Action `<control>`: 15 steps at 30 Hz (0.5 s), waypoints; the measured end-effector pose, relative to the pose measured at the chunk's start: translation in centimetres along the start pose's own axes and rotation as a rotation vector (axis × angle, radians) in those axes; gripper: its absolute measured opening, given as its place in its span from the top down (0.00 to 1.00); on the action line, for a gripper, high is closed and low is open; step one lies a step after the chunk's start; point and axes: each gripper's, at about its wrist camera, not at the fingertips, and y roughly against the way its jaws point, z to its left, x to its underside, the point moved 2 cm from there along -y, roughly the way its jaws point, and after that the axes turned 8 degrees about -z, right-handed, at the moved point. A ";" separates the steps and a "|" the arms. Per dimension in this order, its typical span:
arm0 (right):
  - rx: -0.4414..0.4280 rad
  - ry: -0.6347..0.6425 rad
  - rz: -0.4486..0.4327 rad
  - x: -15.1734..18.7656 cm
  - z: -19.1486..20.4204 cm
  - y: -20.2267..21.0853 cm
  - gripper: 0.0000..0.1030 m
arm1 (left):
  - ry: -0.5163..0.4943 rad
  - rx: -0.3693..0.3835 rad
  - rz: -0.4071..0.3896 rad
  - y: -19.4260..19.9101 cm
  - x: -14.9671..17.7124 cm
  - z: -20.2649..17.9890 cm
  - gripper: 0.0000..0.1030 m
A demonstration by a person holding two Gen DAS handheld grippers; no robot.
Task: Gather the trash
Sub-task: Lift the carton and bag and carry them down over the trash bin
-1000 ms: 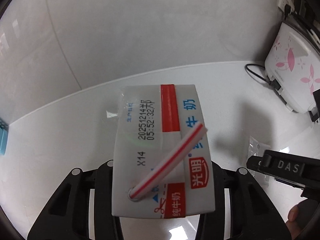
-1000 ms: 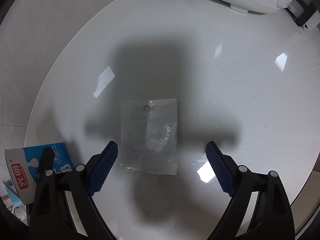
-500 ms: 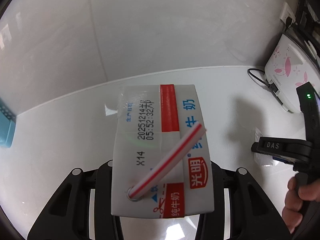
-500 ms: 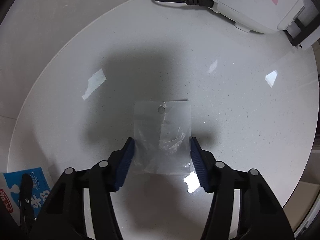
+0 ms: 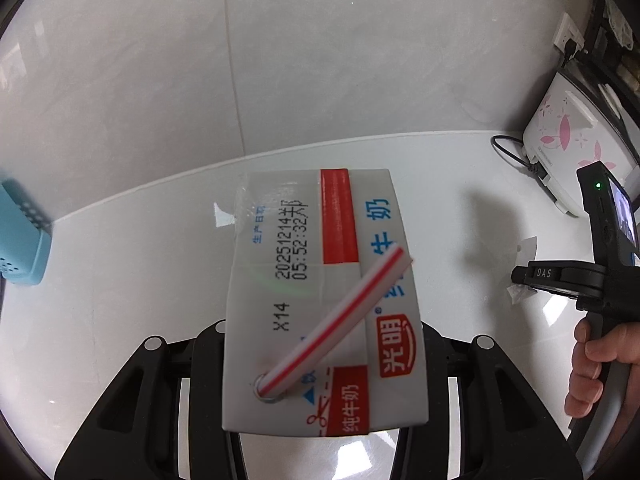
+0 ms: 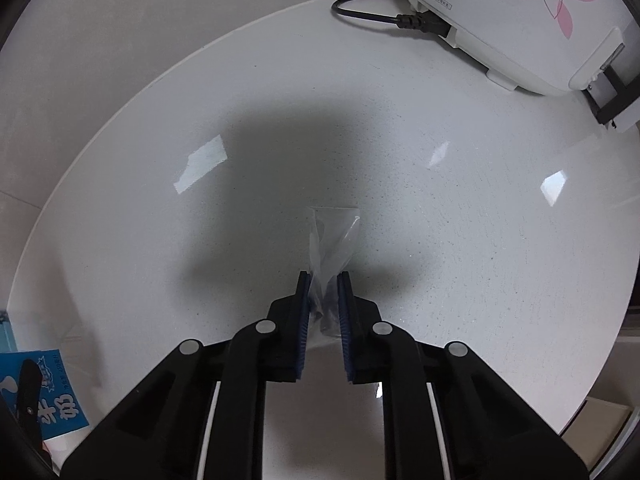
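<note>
- The left hand-held gripper (image 5: 324,364) is clenched on the milk carton (image 5: 320,300), held above the white bench (image 5: 120,280).
- The right hand-held gripper (image 6: 323,300) pinches the clear plastic bag (image 6: 334,236) between its blue pads (image 6: 304,320); the bag sticks out toward the far side.

You are in a home kitchen. Evidence: a glossy white speckled surface (image 6: 460,240) backed by large pale wall tiles (image 5: 320,60); at its far right corner a white countertop appliance (image 6: 520,12) with pink flower print, its black power cord (image 6: 372,16) plugged in; a wall socket (image 5: 568,38) above it.
</note>
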 end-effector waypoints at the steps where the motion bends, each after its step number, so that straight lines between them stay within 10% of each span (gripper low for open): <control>1: -0.027 -0.009 0.004 0.1 -0.2 0.1 0.90 | 0.000 -0.002 0.000 0.2 0.0 0.1 0.61; 15: -0.084 0.065 -0.084 1.9 -3.4 4.2 0.90 | 0.002 0.013 0.010 2.6 0.8 0.4 0.62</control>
